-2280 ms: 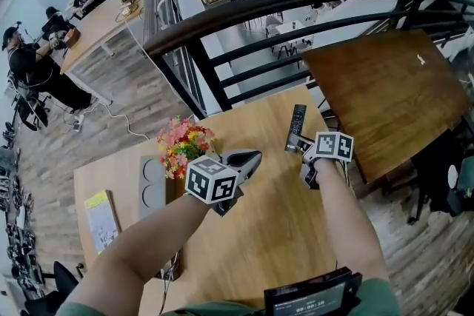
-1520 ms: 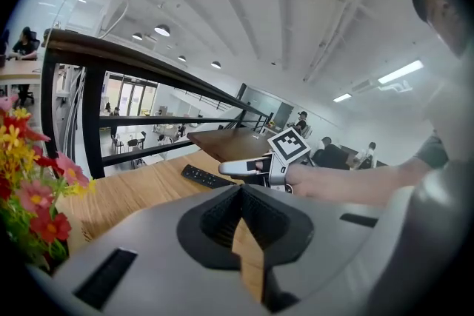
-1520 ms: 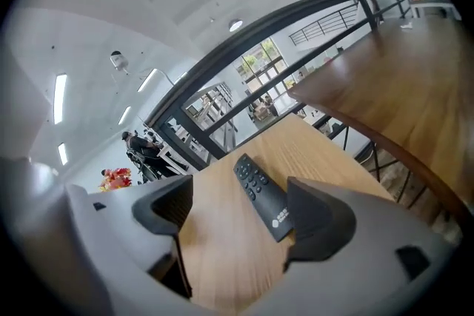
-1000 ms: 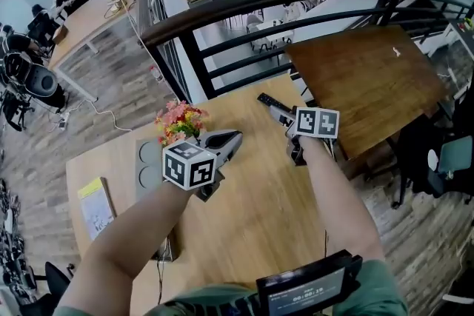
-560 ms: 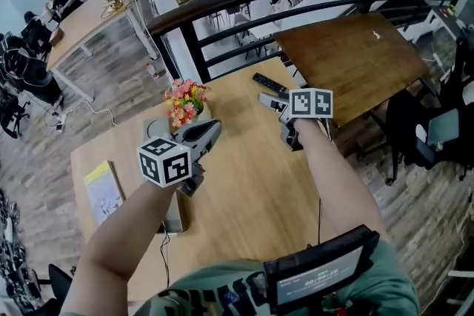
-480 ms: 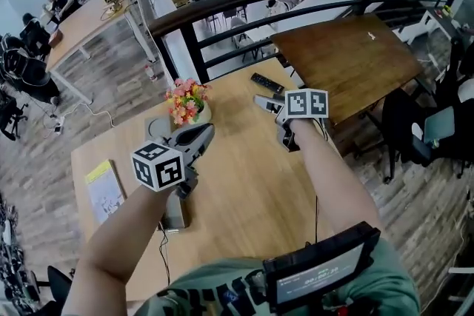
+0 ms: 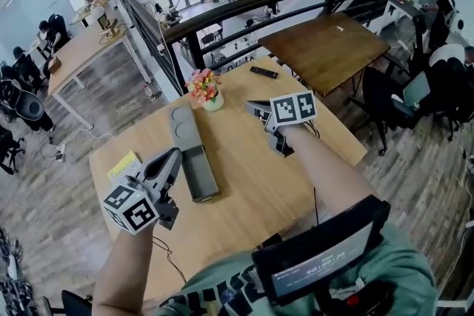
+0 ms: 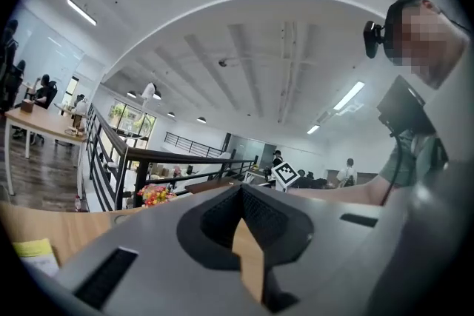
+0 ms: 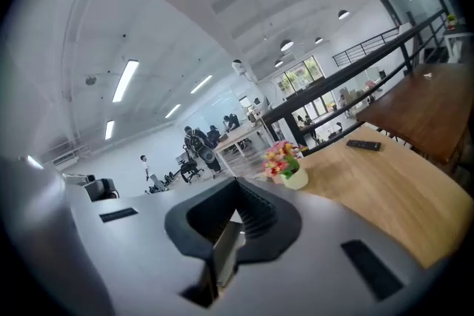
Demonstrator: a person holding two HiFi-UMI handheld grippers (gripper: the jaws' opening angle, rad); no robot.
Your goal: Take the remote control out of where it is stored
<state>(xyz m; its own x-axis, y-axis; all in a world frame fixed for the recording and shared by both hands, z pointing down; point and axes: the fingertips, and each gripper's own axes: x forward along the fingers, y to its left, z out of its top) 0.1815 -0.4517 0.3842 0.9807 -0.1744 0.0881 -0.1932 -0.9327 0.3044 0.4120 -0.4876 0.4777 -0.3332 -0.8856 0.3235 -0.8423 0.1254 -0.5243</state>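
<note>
Nearest us, our left gripper (image 7: 172, 158) is closed and empty, and the right gripper (image 7: 253, 109) has just closed its jaws with nothing between them. Far across the desk (image 7: 229, 189), the remote (image 7: 264, 72) lies flat near the rail. We judge it out of storage, and we should keep both grippers clear of it.

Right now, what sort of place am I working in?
Most likely an open-plan office, up on a mezzanine. The light wooden table stands beside a black railing, and beyond that, lower down, are long desks with seated people.
</note>
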